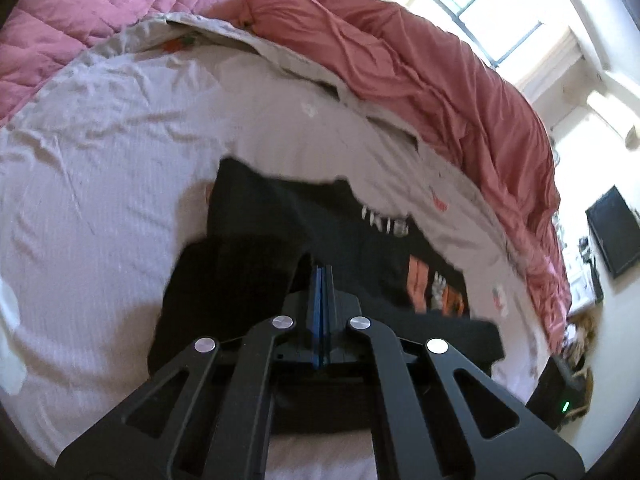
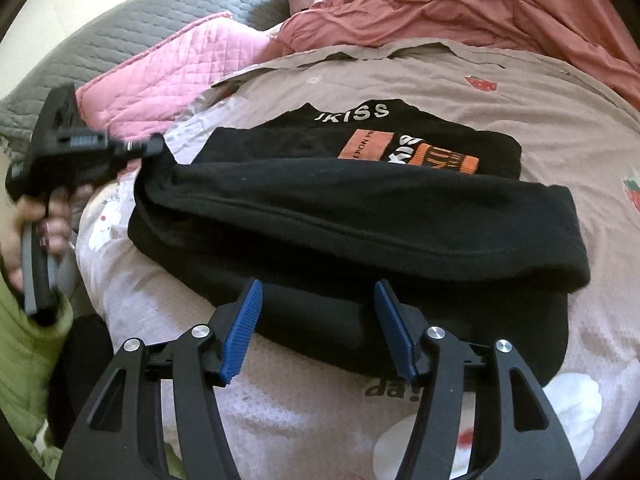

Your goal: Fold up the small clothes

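a: the black sweatshirt (image 2: 360, 216) is lying across the middle of the right wrist view, on the pale bedsheet (image 2: 520, 92), with its orange print (image 2: 408, 152) peeking out toward the upper centre.

b: and a sleeve is lying folded across the body. the left gripper (image 2: 154, 146), at the left edge of that view, is sitting right at the garment's left end, fingers pressed fully together. whether cloth is pinched in them, i can't tell.

a: in its own view the blue pads (image 1: 322, 280) are meeting flat, dark fabric just beyond.

b: the right gripper (image 2: 318, 300) is hovering at lower centre, jaws standing apart, nothing between them, over the near hem.

a: so i'm judging this mid-fold. next move is calling for the right one to be closing on that near edge, then both carrying it up toward the collar.
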Motion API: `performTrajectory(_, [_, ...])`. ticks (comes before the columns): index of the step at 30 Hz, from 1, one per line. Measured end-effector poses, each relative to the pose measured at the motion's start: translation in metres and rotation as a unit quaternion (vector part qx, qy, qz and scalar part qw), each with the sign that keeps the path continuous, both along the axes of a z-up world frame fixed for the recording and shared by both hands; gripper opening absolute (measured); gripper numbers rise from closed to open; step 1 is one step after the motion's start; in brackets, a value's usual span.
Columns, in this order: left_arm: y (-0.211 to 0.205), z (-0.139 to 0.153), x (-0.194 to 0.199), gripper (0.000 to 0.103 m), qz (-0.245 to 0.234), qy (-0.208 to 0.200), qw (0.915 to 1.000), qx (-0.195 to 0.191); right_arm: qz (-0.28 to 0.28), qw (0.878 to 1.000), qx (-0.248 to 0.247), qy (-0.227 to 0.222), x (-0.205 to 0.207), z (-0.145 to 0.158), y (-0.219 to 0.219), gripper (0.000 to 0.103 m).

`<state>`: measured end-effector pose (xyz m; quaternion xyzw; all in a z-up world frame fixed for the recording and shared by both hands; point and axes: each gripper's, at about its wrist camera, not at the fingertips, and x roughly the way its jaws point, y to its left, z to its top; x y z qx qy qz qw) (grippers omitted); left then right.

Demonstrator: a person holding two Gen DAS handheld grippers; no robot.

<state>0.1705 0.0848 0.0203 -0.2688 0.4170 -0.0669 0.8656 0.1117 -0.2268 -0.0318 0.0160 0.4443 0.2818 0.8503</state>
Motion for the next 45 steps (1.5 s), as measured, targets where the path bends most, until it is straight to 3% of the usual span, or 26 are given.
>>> performTrajectory(4, [0.014, 0.010, 0.014, 0.000, 0.017, -0.008, 0.9998, 0.000, 0.011, 1.000, -0.028, -0.006, 0.004, -0.001, 0.007, 0.062])
performTrajectory(8, [0.028, 0.018, -0.004, 0.000, 0.023, -0.027, 0.9991, 0.025, 0.019, 0.998, -0.046, -0.028, -0.001, 0.004, 0.007, 0.063])
performTrajectory(10, [0.037, 0.014, -0.014, 0.001, 0.023, -0.017, 0.9992, 0.028, 0.026, 0.998, -0.048, -0.031, -0.003, 0.005, 0.006, 0.065])
performTrajectory(12, [0.047, 0.006, -0.029, 0.019, 0.030, -0.002, 0.9995, 0.012, 0.027, 0.998, -0.054, -0.034, -0.004, 0.005, 0.006, 0.066])
performTrajectory(16, [0.044, -0.007, -0.050, 0.029, 0.018, 0.003, 0.9993, -0.033, 0.019, 0.998, -0.045, -0.027, -0.002, 0.003, 0.008, 0.066])
performTrajectory(18, [0.038, -0.013, -0.052, 0.040, 0.010, 0.006, 0.9985, -0.054, 0.020, 0.999, -0.038, -0.023, -0.003, 0.003, 0.011, 0.066])
performTrajectory(22, [0.016, -0.020, -0.042, 0.042, -0.009, 0.010, 0.9984, -0.055, 0.027, 0.999, -0.032, -0.023, -0.008, 0.005, 0.018, 0.066])
performTrajectory(25, [0.001, -0.031, -0.028, 0.040, -0.010, 0.041, 0.9988, -0.024, 0.033, 0.999, -0.028, -0.023, -0.011, 0.006, 0.021, 0.066])
performTrajectory(27, [-0.008, -0.033, -0.018, 0.002, -0.004, 0.049, 0.9988, -0.005, 0.040, 0.999, -0.025, -0.022, -0.013, 0.006, 0.024, 0.066])
performTrajectory(37, [0.018, 0.014, 0.034, 0.001, 0.023, 0.000, 0.9968, -0.077, 0.060, 0.995, -0.068, -0.053, 0.004, 0.003, 0.036, 0.066])
performTrajectory(41, [0.022, 0.006, 0.064, 0.001, 0.029, 0.024, 0.9966, -0.073, 0.041, 0.993, -0.068, -0.087, 0.025, 0.015, 0.031, 0.066])
performTrajectory(43, [0.024, -0.008, 0.075, 0.002, 0.031, 0.041, 0.9959, -0.075, 0.017, 0.991, -0.080, -0.110, 0.037, 0.022, 0.026, 0.073])
performTrajectory(45, [0.028, -0.023, 0.079, 0.005, 0.039, 0.054, 0.9944, -0.082, -0.009, 0.989, -0.078, -0.122, 0.052, 0.028, 0.015, 0.074])
